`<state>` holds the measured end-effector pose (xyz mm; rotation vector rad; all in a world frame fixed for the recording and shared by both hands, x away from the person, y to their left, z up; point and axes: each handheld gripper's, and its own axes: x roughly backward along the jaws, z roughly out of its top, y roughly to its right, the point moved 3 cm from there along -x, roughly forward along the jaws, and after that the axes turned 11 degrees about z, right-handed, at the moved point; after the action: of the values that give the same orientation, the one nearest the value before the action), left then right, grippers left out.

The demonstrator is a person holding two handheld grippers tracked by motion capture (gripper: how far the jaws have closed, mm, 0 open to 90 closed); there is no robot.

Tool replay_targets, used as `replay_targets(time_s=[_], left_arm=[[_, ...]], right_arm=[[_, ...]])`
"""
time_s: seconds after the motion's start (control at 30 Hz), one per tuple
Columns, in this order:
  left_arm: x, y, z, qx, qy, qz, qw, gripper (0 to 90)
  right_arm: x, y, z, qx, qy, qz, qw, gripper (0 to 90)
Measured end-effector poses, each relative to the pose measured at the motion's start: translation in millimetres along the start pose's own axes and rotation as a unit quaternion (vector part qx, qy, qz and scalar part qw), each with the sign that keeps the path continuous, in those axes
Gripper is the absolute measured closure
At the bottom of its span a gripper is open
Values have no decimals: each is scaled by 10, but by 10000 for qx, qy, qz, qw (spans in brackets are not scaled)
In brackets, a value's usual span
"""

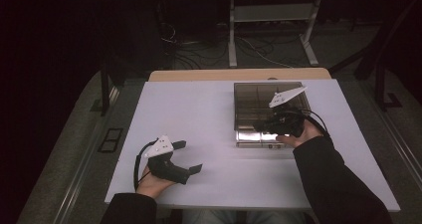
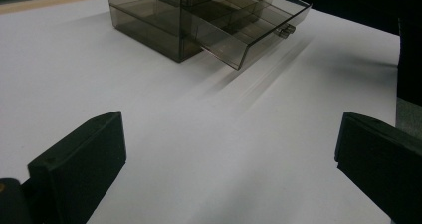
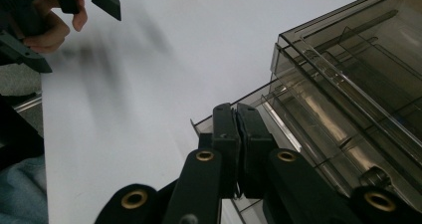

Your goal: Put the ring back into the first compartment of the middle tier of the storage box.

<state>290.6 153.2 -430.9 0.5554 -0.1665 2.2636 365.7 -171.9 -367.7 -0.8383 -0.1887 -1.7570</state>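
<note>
High view: the right gripper (image 1: 266,128) sits at the near front of a smoky clear drawer box (image 1: 268,107) on the white table (image 1: 199,114). Its bottom drawer (image 1: 259,138) juts toward the person, just under and ahead of the jaws. The step in hand looks like working that drawer, pulling it out or pushing it home; I cannot tell which. The left gripper (image 1: 191,157) rests well apart, near the table's front edge, jaws spread and holding nothing.

Left gripper view: the two black jaws stand wide at the bottom corners, with bare table between them. Far ahead, beyond the gap, is the box (image 2: 164,20) with its drawer (image 2: 249,30) slid out and a small knob (image 2: 284,31) on the drawer front. Nothing lies between these jaws and the box.

Right gripper view: the jaws are pressed together, tips touching, with nothing seen between them. The tips lie at the drawer's (image 3: 298,134) front corner, over its rim; whether they touch it I cannot tell. The box (image 3: 358,59) rises to the right of the jaws. The knob (image 3: 374,176) is low and right of the tips, not held. Up left, far off, is the left gripper (image 3: 74,15) in its hand (image 3: 47,27).

The next move calls for either a steady push on the drawer front with the closed tips, or spreading the jaws and shifting to the knob. The box is light-looking and may slide, and nothing steadies it.
</note>
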Motion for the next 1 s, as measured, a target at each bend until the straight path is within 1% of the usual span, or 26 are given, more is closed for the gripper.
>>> replay_targets(time_s=[0.5, 1.0], left_arm=[[3, -1, 5, 1, 19, 12, 10000, 0], [0, 1, 6, -9, 13, 7, 10000, 0]], right_arm=[[-165, 136, -11, 42, -71, 28, 10000, 868], [-366, 166, -55, 53, -275, 111, 9995, 869]])
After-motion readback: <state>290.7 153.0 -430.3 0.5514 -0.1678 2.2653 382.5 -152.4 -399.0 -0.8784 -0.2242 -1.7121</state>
